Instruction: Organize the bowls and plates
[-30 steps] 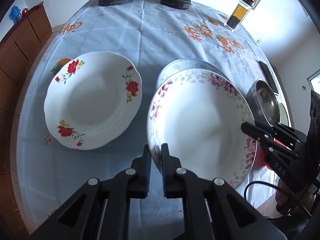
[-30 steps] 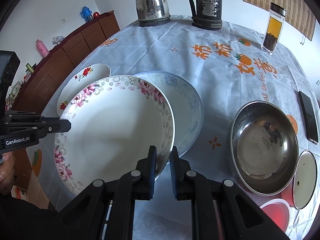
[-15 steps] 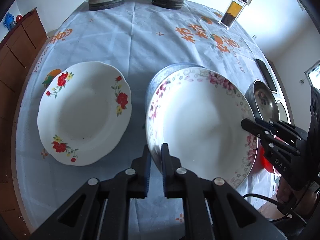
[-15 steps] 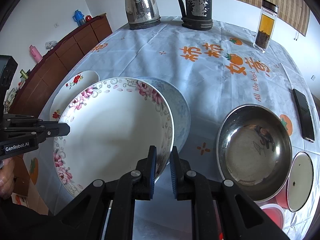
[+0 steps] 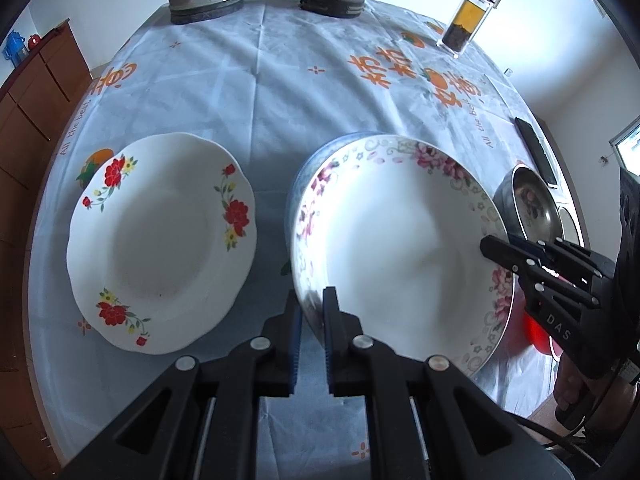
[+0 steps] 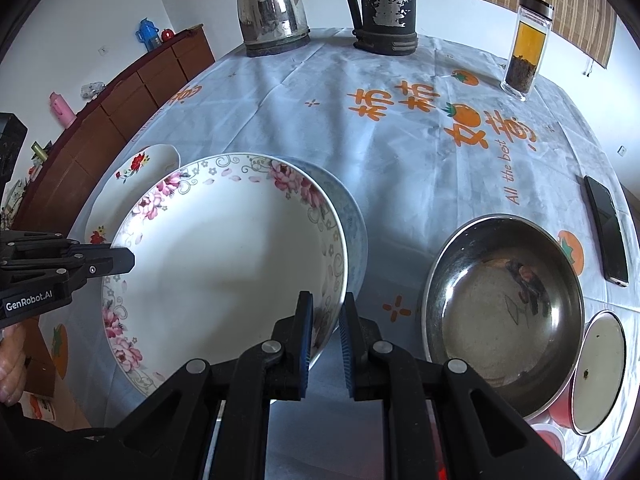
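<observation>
A pale blue cloth (image 6: pixel 320 128) with orange characters and persimmon prints covers the desk. At the top of the right wrist view stands a steel kettle (image 6: pixel 272 12), and right of it a tall dark jug (image 6: pixel 384 8) with peeling paint. A glass bottle (image 6: pixel 528 48) of amber tea sits at the upper right. A dark phone (image 6: pixel 606 230) lies flat at the right edge. A brown wooden sideboard (image 6: pixel 120 100) runs along the left wall, with a blue flask (image 6: pixel 146 34) on it.

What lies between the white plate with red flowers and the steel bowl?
In the left wrist view: the pink-flowered plate, held over a blue-rimmed plate, between the red-flowered plate and steel bowl.
</observation>
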### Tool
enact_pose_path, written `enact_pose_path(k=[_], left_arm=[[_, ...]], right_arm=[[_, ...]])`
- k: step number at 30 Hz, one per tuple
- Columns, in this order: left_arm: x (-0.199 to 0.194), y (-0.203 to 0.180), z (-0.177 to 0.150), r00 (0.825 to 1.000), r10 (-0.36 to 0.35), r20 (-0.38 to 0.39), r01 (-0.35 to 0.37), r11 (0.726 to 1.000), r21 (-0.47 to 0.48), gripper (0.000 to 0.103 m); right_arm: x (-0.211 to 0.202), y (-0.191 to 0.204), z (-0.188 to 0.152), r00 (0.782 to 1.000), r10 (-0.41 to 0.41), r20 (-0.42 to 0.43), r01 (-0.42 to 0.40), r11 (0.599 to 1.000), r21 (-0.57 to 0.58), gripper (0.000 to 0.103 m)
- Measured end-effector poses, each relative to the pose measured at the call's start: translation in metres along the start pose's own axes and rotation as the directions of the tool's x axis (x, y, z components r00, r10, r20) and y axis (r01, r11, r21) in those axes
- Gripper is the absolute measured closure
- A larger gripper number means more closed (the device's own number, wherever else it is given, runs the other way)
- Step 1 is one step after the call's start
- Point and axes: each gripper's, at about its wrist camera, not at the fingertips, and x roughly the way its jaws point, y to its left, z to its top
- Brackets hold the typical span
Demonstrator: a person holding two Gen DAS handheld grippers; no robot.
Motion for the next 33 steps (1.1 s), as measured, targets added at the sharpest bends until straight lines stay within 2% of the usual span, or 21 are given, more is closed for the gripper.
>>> enact_pose_path(k=[16, 33], left_arm=[[0.012, -0.006, 0.007, 1.0, -0.003, -0.012, 0.003, 1.0, 0.009, 0.096], [0.023, -0.002, 0.016, 1.0, 0.007, -0.02, -0.007, 1.0, 0.003, 0.096]], right_arm=[[0.01, -0.011, 0.0, 1.0, -0.012, -0.011, 0.013, 1.0, 0.019, 0.089], [0.019, -0.009, 0.007, 0.999, -0.033, -0.007, 0.033, 0.999, -0.011, 0.089]])
